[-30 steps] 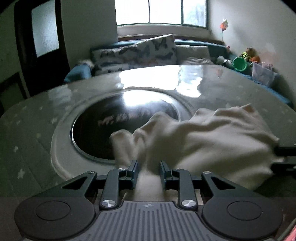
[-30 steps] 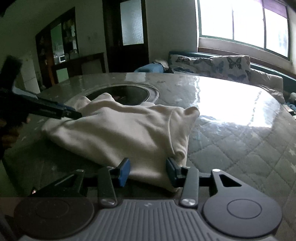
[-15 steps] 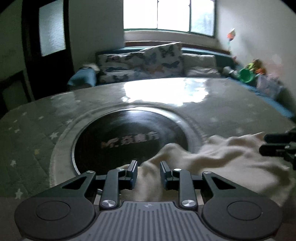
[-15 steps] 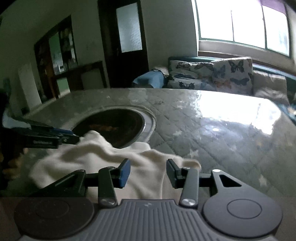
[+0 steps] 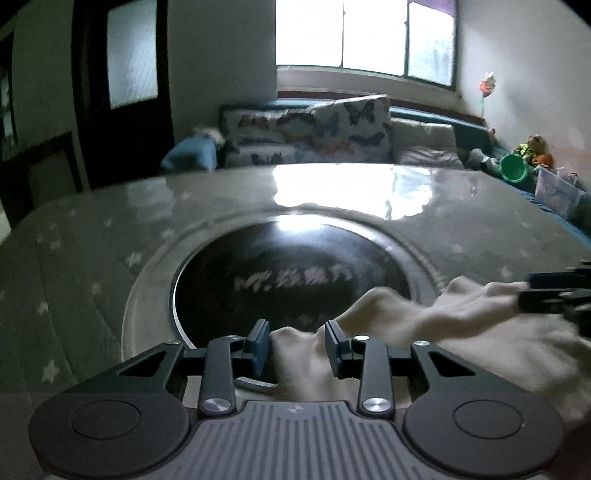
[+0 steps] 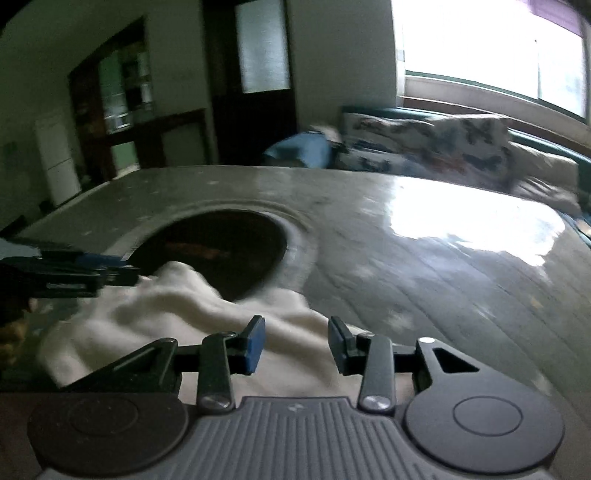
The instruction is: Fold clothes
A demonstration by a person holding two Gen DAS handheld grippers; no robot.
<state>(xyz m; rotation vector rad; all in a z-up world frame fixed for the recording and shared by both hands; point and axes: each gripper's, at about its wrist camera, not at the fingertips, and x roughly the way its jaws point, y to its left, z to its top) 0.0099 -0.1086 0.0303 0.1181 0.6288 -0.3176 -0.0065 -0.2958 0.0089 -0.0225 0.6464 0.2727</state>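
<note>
Cream garment point(image 5: 436, 332) lies bunched on the worktop point(image 5: 92, 258), just ahead of both grippers and lapping over the near rim of the dark round inset point(image 5: 288, 273) set into the surface. Cloth is rumpled, with ridges and loose lumps; no flat panel, no crisp edge, no neat stack visible. Judged: the fold is at an early or middle stage, with smoothing and at least one clean fold yet to do.

Left gripper point(image 5: 297, 341): a bump of the cloth sits between its jaws, which are opening at this moment; a gap shows on each side of the fabric, so it reads as a release, not a hold. Seen from the right wrist view, it reaches in from the left at the garment's far left edge point(image 6: 88, 275).

Right gripper point(image 6: 295, 343): jaws part-way apart and closing, cloth lying below and between them; pads not seen pressing on it. In the left wrist view its fingers come in at the right edge, at the garment's upper corner point(image 5: 554, 295).

Beyond the worktop: a sofa with butterfly-print cushions point(image 5: 314, 129) under a bright window point(image 5: 362, 33), well apart.
</note>
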